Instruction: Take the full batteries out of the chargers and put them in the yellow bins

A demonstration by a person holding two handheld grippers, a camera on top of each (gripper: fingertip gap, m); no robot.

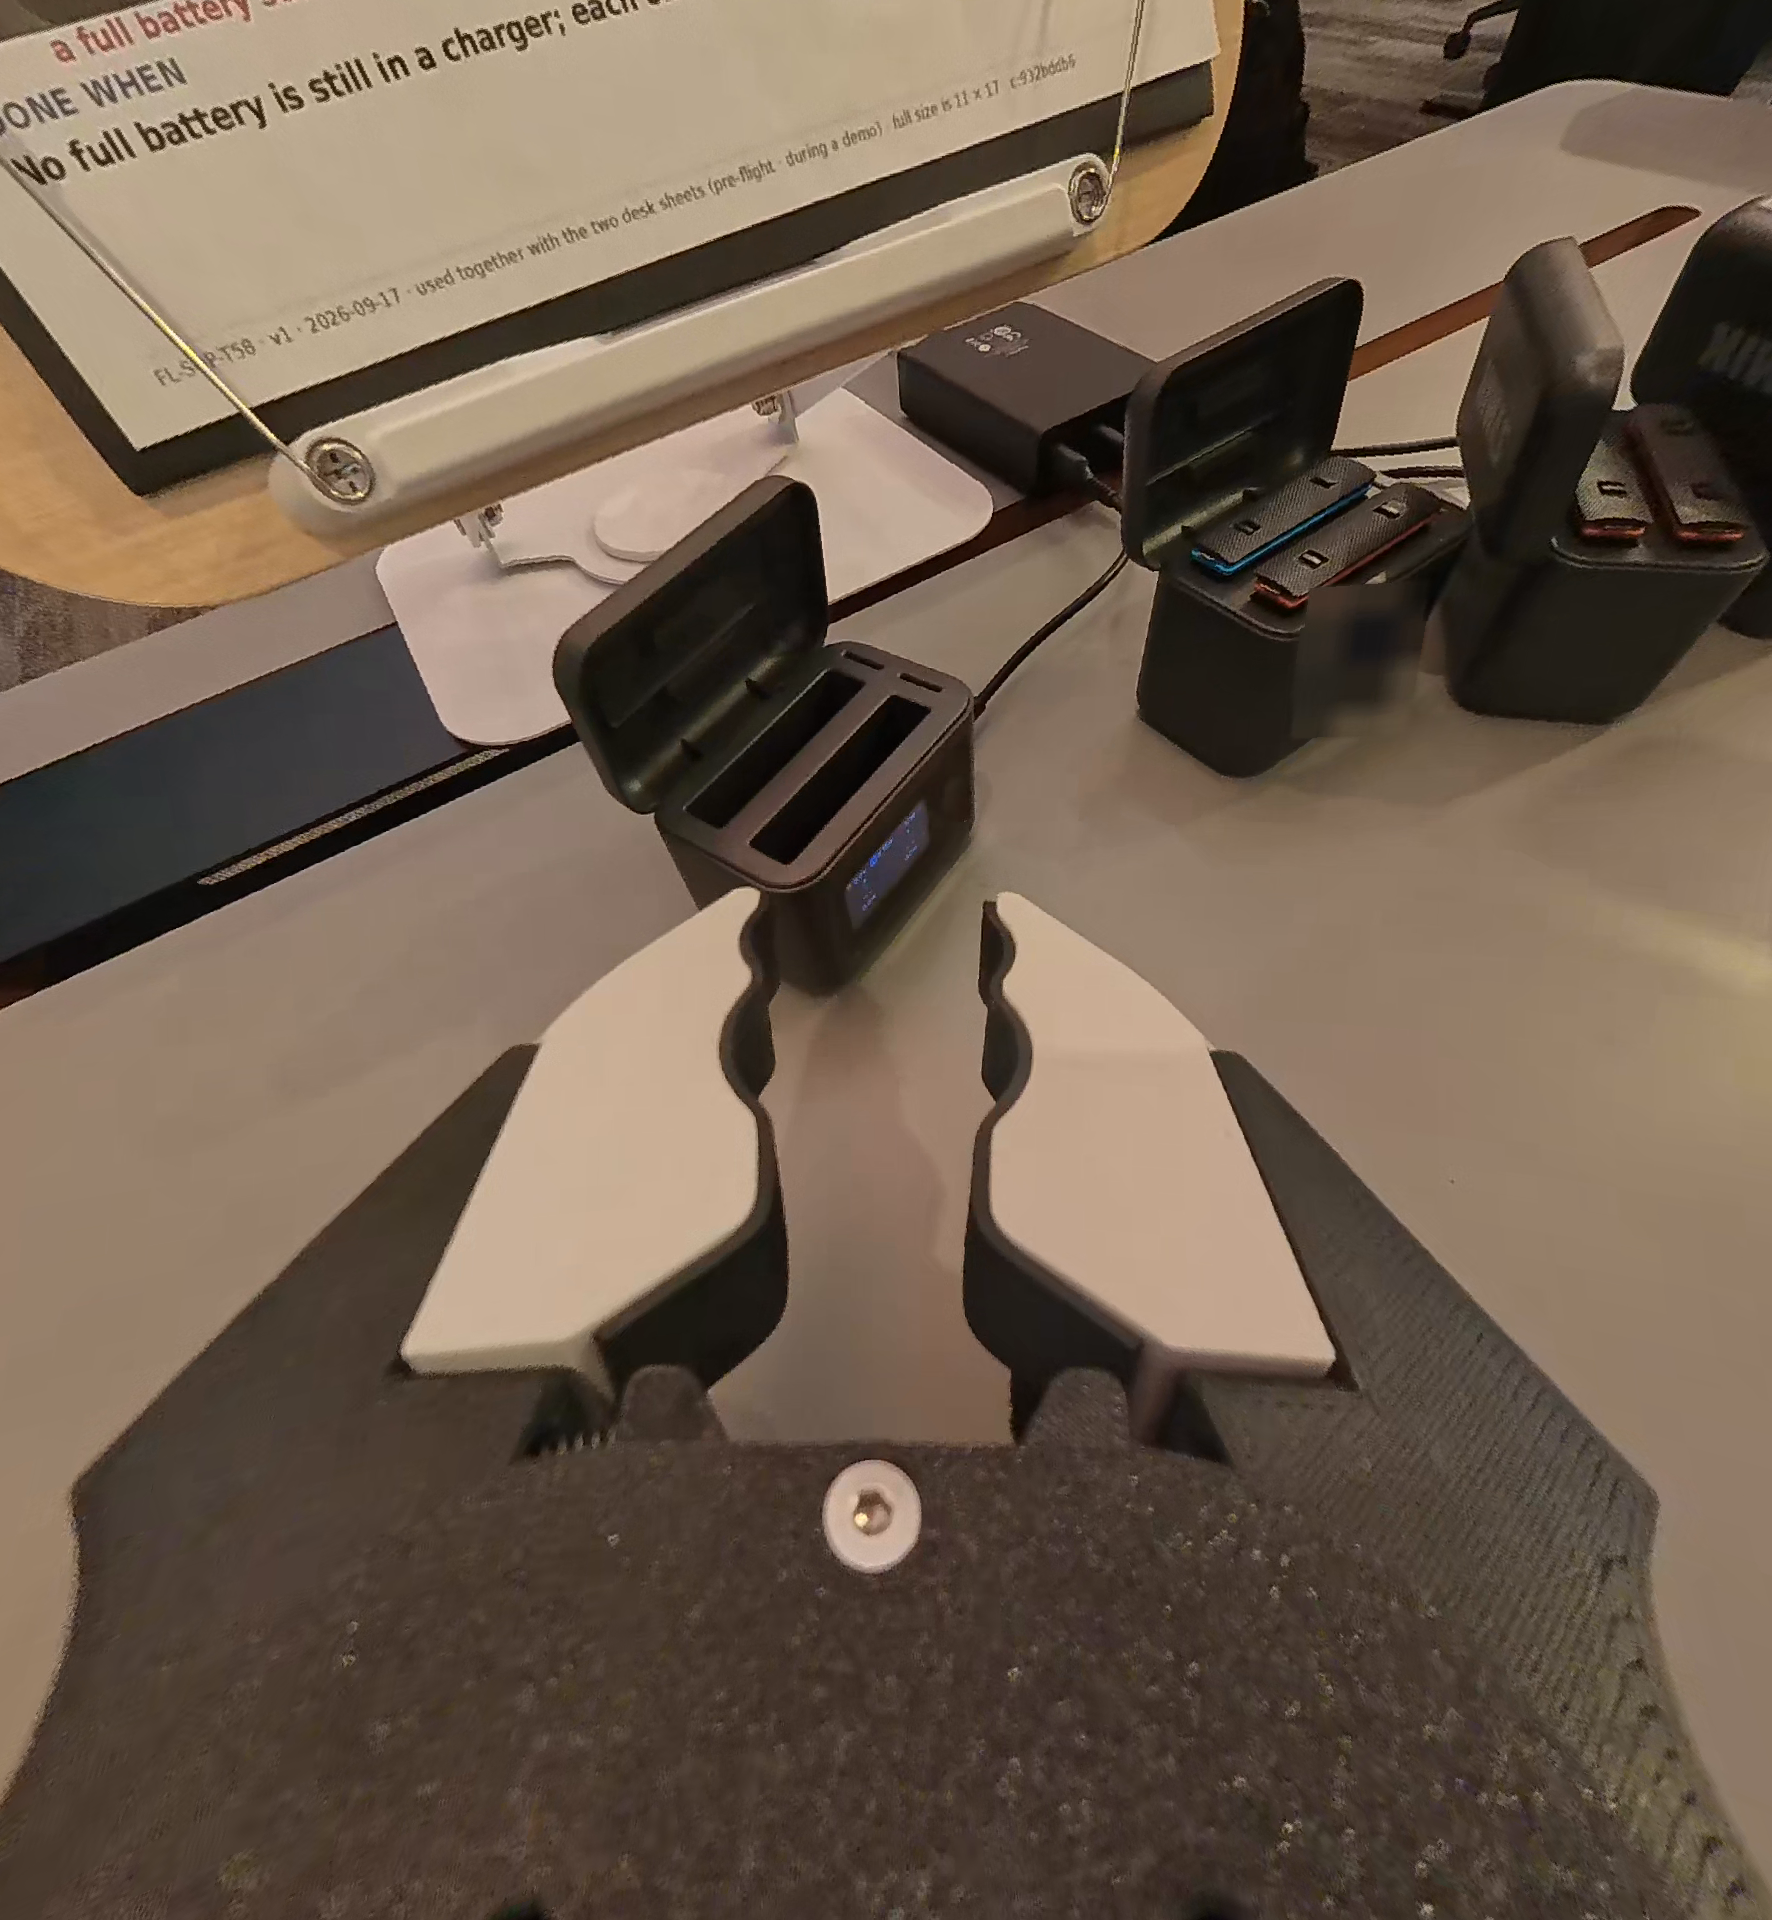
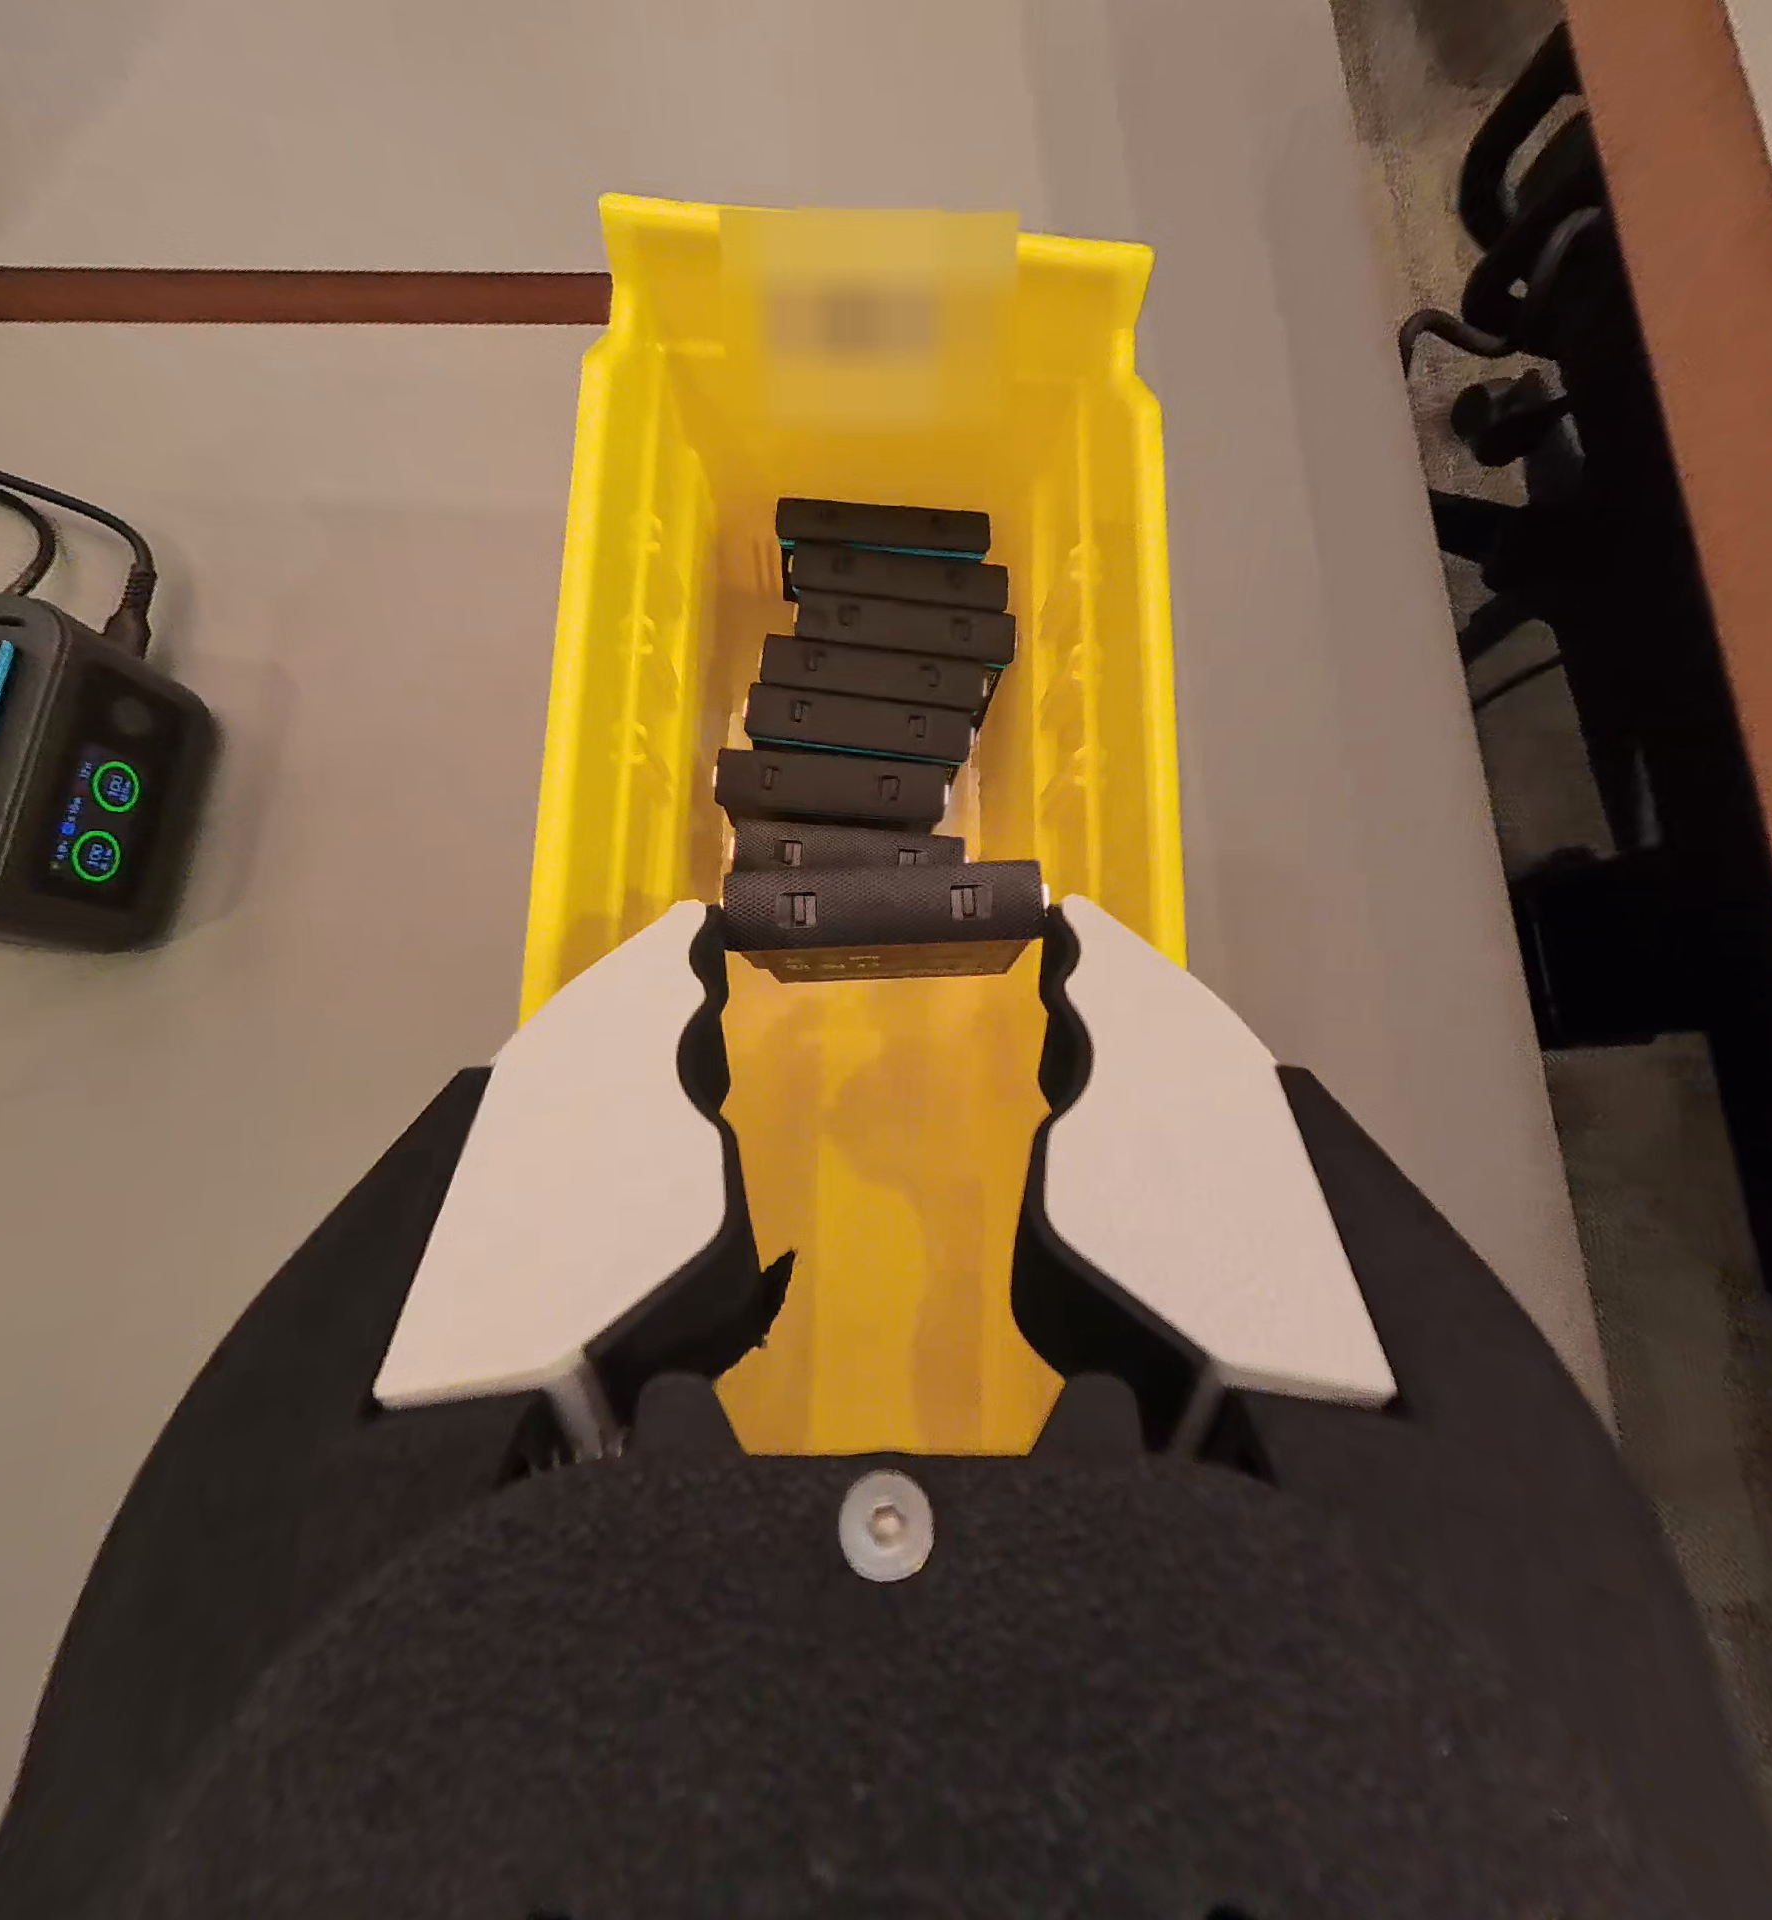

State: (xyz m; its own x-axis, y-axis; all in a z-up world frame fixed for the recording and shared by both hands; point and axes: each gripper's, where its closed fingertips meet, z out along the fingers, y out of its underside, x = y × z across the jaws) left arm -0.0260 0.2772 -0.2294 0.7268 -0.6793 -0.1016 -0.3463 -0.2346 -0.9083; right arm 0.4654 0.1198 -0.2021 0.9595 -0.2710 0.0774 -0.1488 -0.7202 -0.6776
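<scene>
In the left wrist view my left gripper (image 1: 871,909) is open and empty, just in front of a black charger (image 1: 840,831) with its lid up and both slots empty. Two more open chargers stand to the right: one (image 1: 1266,623) holds a blue-edged and a red-edged battery, the other (image 1: 1609,582) holds two red-edged batteries. In the right wrist view my right gripper (image 2: 882,920) is shut on a black battery (image 2: 882,906), held over the near end of a yellow bin (image 2: 591,644). Several black batteries (image 2: 882,665) lie in a row inside the bin.
A document stand with a printed sheet (image 1: 508,208) rises behind the empty charger. A black power adapter (image 1: 1017,395) with cables sits behind the chargers. A charger with a lit screen (image 2: 82,790) stands left of the bin. The table edge (image 2: 1464,727) runs right of the bin. One gripper's finger ends stand about 50 cm off the other's. The right gripper is farther from the black power adapter (image 1: 1017,395), some 40 cm, than the left, some 30 cm.
</scene>
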